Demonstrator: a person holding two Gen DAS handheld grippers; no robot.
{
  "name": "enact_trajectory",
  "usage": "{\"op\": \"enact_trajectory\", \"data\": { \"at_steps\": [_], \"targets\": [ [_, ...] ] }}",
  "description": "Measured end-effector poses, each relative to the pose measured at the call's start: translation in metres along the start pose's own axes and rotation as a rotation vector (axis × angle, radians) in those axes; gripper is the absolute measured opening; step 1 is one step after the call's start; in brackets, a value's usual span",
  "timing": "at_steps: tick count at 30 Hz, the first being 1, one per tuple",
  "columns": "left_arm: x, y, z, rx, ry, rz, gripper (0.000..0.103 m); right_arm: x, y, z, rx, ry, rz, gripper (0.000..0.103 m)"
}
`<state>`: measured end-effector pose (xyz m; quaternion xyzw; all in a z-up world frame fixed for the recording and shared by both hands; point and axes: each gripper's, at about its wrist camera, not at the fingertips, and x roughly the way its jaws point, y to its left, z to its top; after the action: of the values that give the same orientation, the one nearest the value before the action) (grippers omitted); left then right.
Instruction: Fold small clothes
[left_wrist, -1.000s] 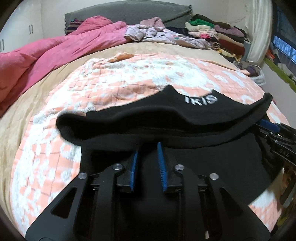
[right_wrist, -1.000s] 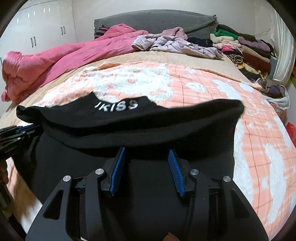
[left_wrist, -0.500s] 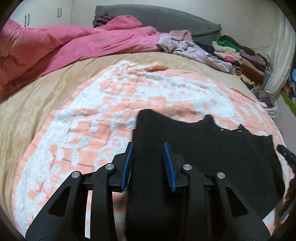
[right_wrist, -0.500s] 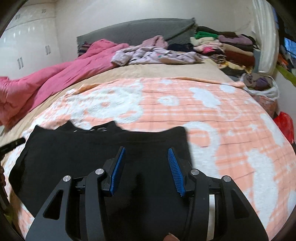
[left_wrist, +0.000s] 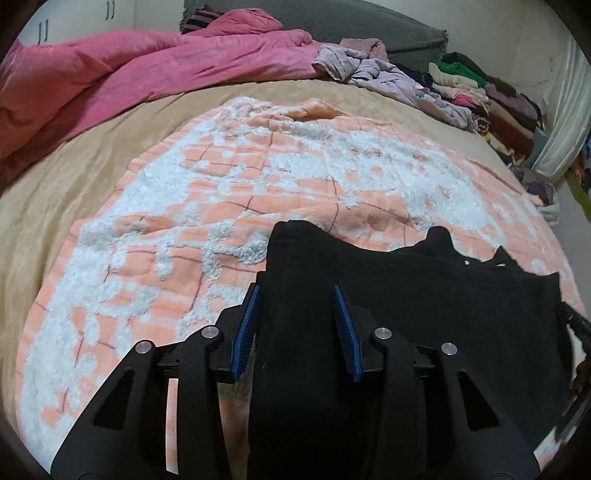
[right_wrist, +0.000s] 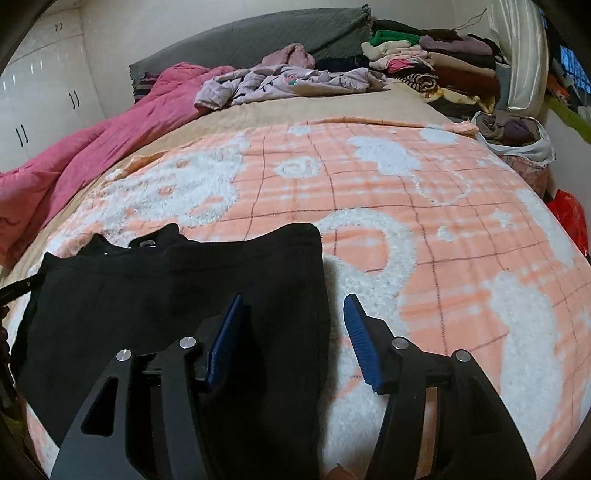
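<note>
The black garment lies spread flat on the orange-and-white blanket that covers the bed, and both claws hang just above its near edge, one at each side. The left claw stands wide open, its blue-padded fingers well apart with nothing between them; the left border of the garment runs directly ahead of it, with one finger over bare blanket and the other over black cloth. From this claw the garment stretches away to the right, its far edge uneven with small peaks, and at the far right edge of that view a dark piece of the other tool is just visible. The right claw is likewise wide open and empty, its blue pads apart; the garment fills the space ahead and to its left, and the garment's right border runs between the fingers, so the left finger is over cloth and the right one over blanket. A bit of white marking shows at the far edge of the garment, ahead and left of this claw. Well beyond both claws a pink duvet is bunched on the tan bedsheet, to the left of a heap of pale lilac clothes. Ahead and right of them, at the far corner of the bed, sit stacks of folded clothes.
</note>
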<state>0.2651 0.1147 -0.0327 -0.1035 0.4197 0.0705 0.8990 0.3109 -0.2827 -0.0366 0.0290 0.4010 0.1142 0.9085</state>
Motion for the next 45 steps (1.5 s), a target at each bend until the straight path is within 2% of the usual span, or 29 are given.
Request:
{"op": "enact_trajectory", "data": {
  "at_steps": [1, 3, 5, 10, 13, 15, 19, 22, 25, 27, 33, 37, 39, 41, 45],
  "targets": [
    [0.001, -0.001, -0.001, 0.003, -0.002, 0.006, 0.015, 0.002, 0.0, 0.0, -0.002, 0.006, 0.007, 0.043],
    [-0.001, 0.0, -0.003, 0.01, -0.019, 0.009, 0.01, 0.003, 0.001, -0.001, -0.005, 0.011, 0.032, 0.018],
    [-0.005, 0.001, -0.003, 0.003, -0.037, 0.003, 0.008, -0.004, 0.005, 0.001, -0.025, -0.013, 0.032, 0.008],
    [-0.037, -0.001, 0.004, -0.005, -0.149, -0.018, 0.006, -0.03, 0.013, 0.008, -0.061, -0.121, 0.004, 0.008],
    [-0.037, -0.001, 0.009, -0.02, -0.155, -0.017, 0.005, -0.039, 0.012, 0.012, -0.048, -0.173, -0.001, 0.008],
    [-0.027, 0.002, 0.009, -0.034, -0.137, 0.0, 0.005, -0.032, 0.009, 0.011, -0.044, -0.162, -0.033, 0.008],
    [-0.001, 0.009, 0.002, -0.074, -0.067, 0.019, 0.005, -0.011, -0.002, 0.006, 0.011, -0.083, -0.051, 0.008],
    [0.009, 0.01, -0.005, -0.077, -0.054, 0.032, 0.007, 0.007, -0.002, 0.001, 0.003, -0.026, -0.096, 0.009],
    [0.007, 0.011, -0.006, -0.078, -0.062, 0.044, 0.013, 0.009, 0.002, -0.001, -0.017, -0.025, -0.119, 0.013],
    [0.004, 0.012, -0.006, -0.081, -0.061, 0.049, 0.017, 0.007, 0.003, -0.002, -0.025, -0.031, -0.128, 0.02],
    [-0.02, 0.008, -0.008, -0.078, -0.095, 0.064, 0.018, -0.002, 0.005, -0.002, -0.04, -0.046, -0.143, 0.039],
    [-0.035, 0.002, -0.009, -0.054, -0.104, 0.07, 0.019, -0.016, 0.009, -0.002, -0.057, -0.082, -0.145, 0.046],
    [-0.043, 0.001, -0.008, -0.053, -0.109, 0.06, 0.021, -0.023, 0.01, -0.003, -0.065, -0.089, -0.139, 0.053],
    [-0.05, -0.002, -0.008, -0.048, -0.114, 0.051, 0.027, -0.031, 0.011, -0.008, -0.065, -0.098, -0.134, 0.053],
    [-0.066, -0.01, -0.009, -0.021, -0.129, 0.042, 0.028, -0.045, 0.015, -0.017, -0.065, -0.108, -0.122, 0.053]
  ]
}}
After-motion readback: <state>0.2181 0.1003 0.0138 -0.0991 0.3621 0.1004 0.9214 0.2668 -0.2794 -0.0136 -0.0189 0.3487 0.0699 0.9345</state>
